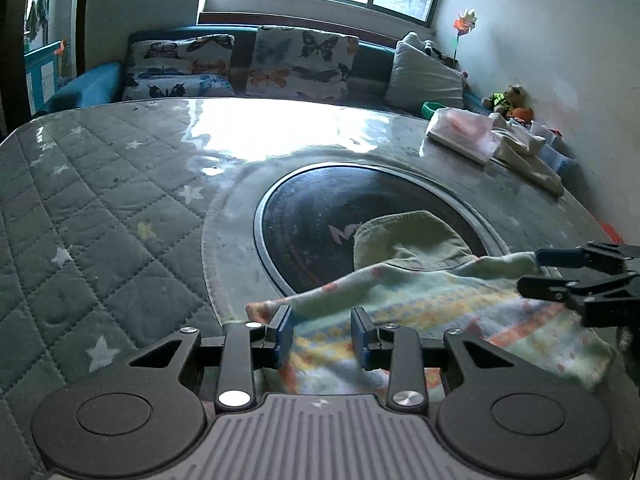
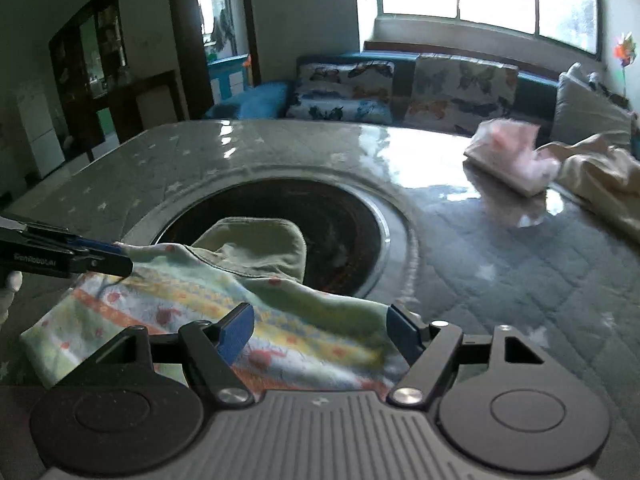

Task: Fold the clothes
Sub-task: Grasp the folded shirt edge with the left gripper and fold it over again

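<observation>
On the quilted table top, two grippers work at a patterned garment beside the round dark inset.

At the far left lies the grey star-printed quilted cover (image 1: 80, 208) under a glossy clear sheet, bare of clothes. Next comes the left gripper (image 1: 322, 334), its blue pads partly apart with the near edge of the striped pastel garment (image 1: 440, 304) lying between them; whether the pads press the cloth cannot be told. That garment, with a plain green piece (image 1: 408, 240) showing above it, lies over the near rim of the round dark inset (image 1: 320, 220). Further right, the right gripper (image 2: 320, 330) stands with jaws wide, the cloth under and between them, not pinched. At the far right edge rest a folded pink-white cloth (image 1: 460, 132) and a cream garment (image 1: 524, 152).
</observation>
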Action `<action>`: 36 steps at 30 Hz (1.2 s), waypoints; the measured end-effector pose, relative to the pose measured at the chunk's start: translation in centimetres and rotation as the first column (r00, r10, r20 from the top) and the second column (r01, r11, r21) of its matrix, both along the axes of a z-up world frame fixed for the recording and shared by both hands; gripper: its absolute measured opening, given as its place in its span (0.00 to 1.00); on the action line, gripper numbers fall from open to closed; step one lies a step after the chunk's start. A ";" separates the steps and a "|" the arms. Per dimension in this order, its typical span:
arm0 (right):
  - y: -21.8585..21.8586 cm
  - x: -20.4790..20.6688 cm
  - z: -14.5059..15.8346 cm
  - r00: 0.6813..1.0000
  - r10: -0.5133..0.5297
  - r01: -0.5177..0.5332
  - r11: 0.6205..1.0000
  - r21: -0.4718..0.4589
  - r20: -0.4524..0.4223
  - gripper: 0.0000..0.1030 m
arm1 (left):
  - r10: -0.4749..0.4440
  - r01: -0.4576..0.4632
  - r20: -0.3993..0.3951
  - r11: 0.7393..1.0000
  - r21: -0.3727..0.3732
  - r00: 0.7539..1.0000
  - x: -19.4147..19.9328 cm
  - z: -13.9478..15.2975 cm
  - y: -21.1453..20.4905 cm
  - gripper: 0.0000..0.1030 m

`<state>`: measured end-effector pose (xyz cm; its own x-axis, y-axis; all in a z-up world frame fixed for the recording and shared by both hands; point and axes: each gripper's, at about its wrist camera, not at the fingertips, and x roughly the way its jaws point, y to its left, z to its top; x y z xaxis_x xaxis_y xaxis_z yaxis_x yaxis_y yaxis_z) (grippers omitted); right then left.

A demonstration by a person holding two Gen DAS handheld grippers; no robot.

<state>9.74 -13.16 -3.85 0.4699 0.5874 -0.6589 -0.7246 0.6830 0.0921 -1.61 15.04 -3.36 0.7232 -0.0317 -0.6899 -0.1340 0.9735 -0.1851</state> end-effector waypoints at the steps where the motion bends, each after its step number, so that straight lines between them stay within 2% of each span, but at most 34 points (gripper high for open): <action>1: 0.2 0.4 -0.4 1.000 -0.005 0.005 1.000 -0.011 -0.008 0.73 | 0.000 0.000 0.000 1.000 -0.002 1.000 0.0 0.0 0.0 0.34; 3: 0.3 1.1 -0.9 0.999 -0.038 0.038 0.999 -0.032 -0.011 0.73 | -0.001 0.001 0.000 1.000 -0.004 1.000 0.0 0.0 0.1 0.34; 7: -0.5 1.0 0.0 0.999 -0.047 0.047 0.999 0.001 -0.012 0.73 | -0.007 0.006 0.010 1.000 0.019 1.000 0.1 0.8 -0.6 0.34; 10: -0.1 -0.1 0.7 0.999 -0.017 0.017 1.000 -0.002 0.030 0.73 | -0.035 0.035 0.025 0.999 0.019 0.999 0.9 1.2 -1.5 0.34; 15: 1.7 -1.6 0.6 0.997 0.056 -0.055 0.998 -0.021 0.047 0.73 | -0.070 0.069 0.016 0.997 0.036 0.997 2.7 0.6 -3.2 0.34; 19: 2.2 -2.1 -0.7 0.997 0.066 -0.064 0.996 -0.062 0.032 0.73 | -0.040 0.041 -0.022 0.997 0.066 0.999 4.1 -0.8 -2.9 0.34; 21: 2.2 -2.2 -0.6 0.997 0.066 -0.063 0.996 -0.069 0.042 0.73 | -0.029 0.030 -0.024 0.999 0.035 0.999 4.1 -0.9 -2.4 0.34; 27: 2.7 -3.0 1.1 0.994 0.087 -0.086 0.996 -0.023 0.070 0.73 | -0.075 0.073 0.029 0.996 0.047 0.997 2.0 1.2 -3.5 0.33; 33: 4.5 -4.9 -0.3 0.985 0.159 -0.153 0.985 -0.085 0.064 0.74 | -0.124 0.121 0.049 0.991 0.048 0.991 -0.8 2.0 -5.1 0.33; 36: 4.6 -5.7 0.0 0.981 0.169 -0.161 0.983 -0.092 0.095 0.74 | -0.124 0.123 0.054 0.992 0.030 0.991 -2.4 2.0 -5.5 0.33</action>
